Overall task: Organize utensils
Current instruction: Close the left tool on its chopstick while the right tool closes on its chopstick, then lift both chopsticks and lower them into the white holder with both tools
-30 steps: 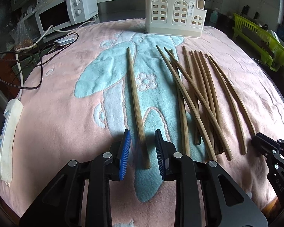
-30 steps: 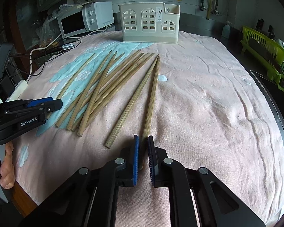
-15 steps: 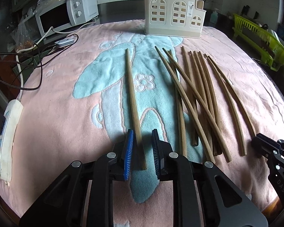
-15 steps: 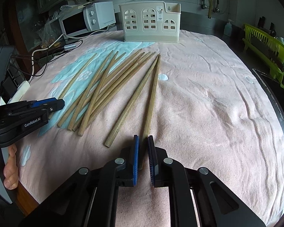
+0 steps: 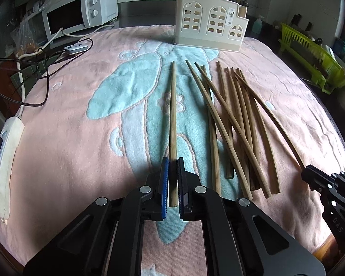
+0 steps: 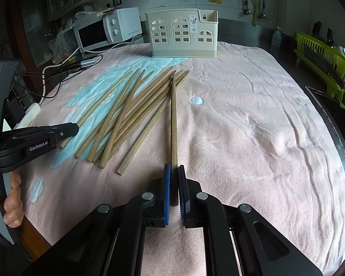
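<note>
two handheld black tools with blue pads work over a worktop covered by a pink towel with a pale blue pattern.

the left tool is clamped on the thick end of a single wooden chopstick. this chopstick lies apart from the others, to their left, and points straight away toward the back of the worktop over the blue part of the towel.

the right tool is clamped on the thick end of another chopstick, whose thin tip reaches over the far tips of the pile.

the loose pile of chopsticks lies on the towel between the two tools, fanned and crossing one another, thin tips toward the back. in the right wrist view the same pile lies left of the held stick, and the left tool shows side-on at the left edge, with the fingers of a hand on its handle. in the left wrist view the right tool shows at the right edge.

a cream utensil holder with arched window cut-outs stands upright at the far edge of the towel, well apart from the chopsticks. a white microwave stands behind to the left, a white power strip with cables lies at the left edge, and a green dish rack stands off to the right.
</note>
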`<state>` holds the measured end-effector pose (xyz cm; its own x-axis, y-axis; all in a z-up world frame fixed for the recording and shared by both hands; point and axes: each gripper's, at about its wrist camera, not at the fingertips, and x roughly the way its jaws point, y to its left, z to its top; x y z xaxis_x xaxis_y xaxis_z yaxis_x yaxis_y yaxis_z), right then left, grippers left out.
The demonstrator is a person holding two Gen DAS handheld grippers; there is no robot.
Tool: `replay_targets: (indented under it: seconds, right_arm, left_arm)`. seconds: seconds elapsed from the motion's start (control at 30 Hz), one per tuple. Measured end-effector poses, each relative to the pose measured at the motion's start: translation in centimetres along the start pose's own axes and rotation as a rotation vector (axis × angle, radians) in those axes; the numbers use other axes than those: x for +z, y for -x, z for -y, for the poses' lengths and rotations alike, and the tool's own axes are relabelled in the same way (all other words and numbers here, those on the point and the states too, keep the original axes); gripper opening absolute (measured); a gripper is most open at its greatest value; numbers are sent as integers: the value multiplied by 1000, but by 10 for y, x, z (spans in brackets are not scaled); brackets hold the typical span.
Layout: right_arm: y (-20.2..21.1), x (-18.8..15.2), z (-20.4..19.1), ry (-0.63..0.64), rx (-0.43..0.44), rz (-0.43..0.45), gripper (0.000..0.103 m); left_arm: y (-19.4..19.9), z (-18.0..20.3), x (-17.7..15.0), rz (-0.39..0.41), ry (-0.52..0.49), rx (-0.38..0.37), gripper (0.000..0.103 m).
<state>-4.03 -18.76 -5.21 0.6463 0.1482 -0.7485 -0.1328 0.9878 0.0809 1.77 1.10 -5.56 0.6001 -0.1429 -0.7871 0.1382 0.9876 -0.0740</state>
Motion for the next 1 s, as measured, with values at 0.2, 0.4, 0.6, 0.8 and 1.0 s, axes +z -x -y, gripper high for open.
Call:
replay_targets:
  seconds: [0.2, 0.4, 0.6, 0.8, 1.0]
  right_arm:
    - [8, 3, 2, -1, -6, 26, 7]
    - [29, 19, 6, 7, -19, 101, 7]
    - [46, 46, 8, 25, -27, 185, 7]
    - [46, 76, 11, 32, -21, 229, 7]
    - [43, 110, 14, 36, -4, 254, 7]
  left_arm:
    - [18, -2, 3, 68, 7, -5, 5]
    - [39, -4, 14, 170, 11, -1, 5]
    - [52, -6, 34, 275, 20, -10, 5]
    - [55, -10, 58, 346, 32, -18, 5]
    - [49, -13, 78, 362, 35, -20, 5]
